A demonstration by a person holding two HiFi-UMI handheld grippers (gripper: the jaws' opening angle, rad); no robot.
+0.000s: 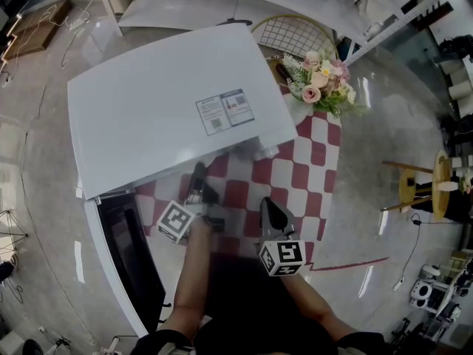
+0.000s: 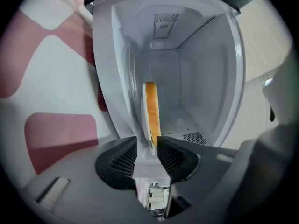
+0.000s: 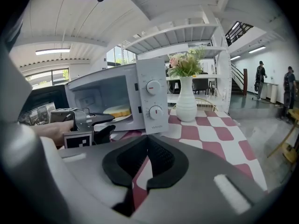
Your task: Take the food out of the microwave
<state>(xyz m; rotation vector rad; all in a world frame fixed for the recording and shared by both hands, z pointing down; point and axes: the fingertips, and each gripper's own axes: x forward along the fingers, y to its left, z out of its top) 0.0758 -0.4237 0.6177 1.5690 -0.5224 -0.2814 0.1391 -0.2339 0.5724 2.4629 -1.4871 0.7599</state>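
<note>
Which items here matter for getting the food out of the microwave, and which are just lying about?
Job:
microwave
plate
food
left gripper

Lying about:
flower vase
checked tablecloth
gold wire frame

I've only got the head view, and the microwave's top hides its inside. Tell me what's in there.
Observer: A white plate carrying yellow food sits inside the microwave.
Operator: Report the left hand-held gripper's jaws.
Observer: The left hand-held gripper has its jaws apart, with the plate's rim between them.
Operator: Now the right one.
Observer: The right hand-held gripper is shut, with nothing in it.
</note>
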